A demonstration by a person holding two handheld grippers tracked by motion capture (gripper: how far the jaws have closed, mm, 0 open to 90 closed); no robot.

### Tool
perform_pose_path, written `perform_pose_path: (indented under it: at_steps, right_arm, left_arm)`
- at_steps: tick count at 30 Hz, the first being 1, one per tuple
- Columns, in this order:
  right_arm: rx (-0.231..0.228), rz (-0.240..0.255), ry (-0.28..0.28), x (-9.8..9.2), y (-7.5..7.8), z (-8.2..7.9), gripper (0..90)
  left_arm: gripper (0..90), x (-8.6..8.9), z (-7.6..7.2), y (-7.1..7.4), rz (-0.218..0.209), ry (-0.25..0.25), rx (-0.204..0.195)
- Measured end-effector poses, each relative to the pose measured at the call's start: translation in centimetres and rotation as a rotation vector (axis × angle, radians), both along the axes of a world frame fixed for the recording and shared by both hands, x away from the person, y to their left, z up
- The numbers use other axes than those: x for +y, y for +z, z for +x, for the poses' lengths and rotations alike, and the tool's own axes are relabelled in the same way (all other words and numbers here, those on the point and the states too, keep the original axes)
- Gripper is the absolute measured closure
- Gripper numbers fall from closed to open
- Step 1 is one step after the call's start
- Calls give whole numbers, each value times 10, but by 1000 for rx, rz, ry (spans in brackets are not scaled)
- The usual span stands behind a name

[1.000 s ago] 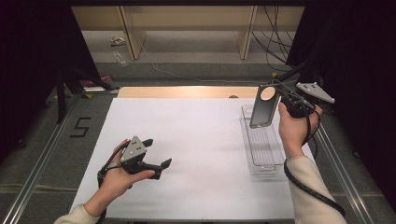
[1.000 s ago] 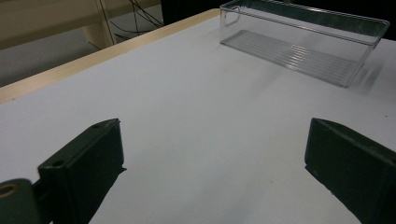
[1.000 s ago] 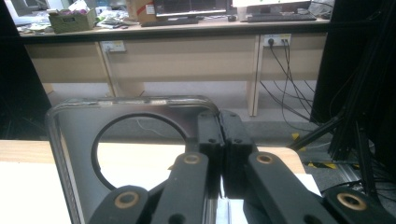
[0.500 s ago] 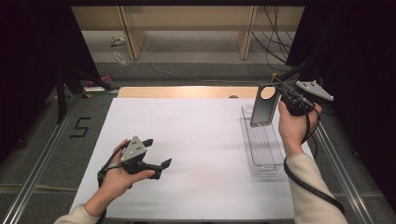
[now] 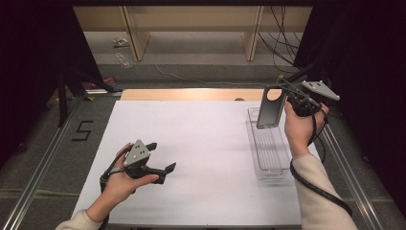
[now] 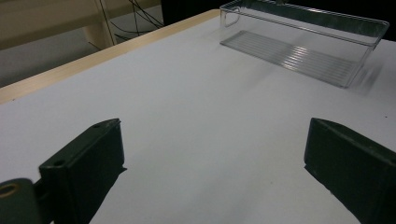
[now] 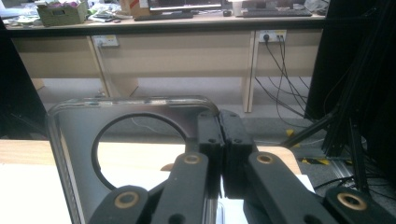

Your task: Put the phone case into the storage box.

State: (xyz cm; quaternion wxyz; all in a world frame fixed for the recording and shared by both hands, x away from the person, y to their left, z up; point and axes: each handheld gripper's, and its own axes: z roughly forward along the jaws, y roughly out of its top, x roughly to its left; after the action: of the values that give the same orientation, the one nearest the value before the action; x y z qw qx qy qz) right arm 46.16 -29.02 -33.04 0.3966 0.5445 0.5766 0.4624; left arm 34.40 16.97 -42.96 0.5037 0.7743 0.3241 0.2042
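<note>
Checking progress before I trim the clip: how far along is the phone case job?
Done: the right claw is shut on the case, lifted upright above the clear tray. In hand: holding it there. Left: setting it down, probably in the tray; the left claw is open, unused.

The black tongs point(image 7: 219, 140) at lower centre of the frame are clamped on the right edge of a clear, dark-tinted plastic lid with a round hole point(image 7: 74, 140); wooden desks point(image 7: 177, 51) span the top.

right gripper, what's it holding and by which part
The right gripper is shut on a clear phone case, pinching its top edge beside the round camera hole. The case hangs upright above the clear tray. The left gripper holds nothing.
</note>
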Motion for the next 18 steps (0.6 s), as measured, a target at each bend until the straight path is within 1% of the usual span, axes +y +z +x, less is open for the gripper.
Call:
perform_pose_path:
  at_steps: [18]
  right_arm:
    - [10,3,-6,3,-1,7,889]
  left_arm:
    - [46,0,0,0,-1,0,-2]
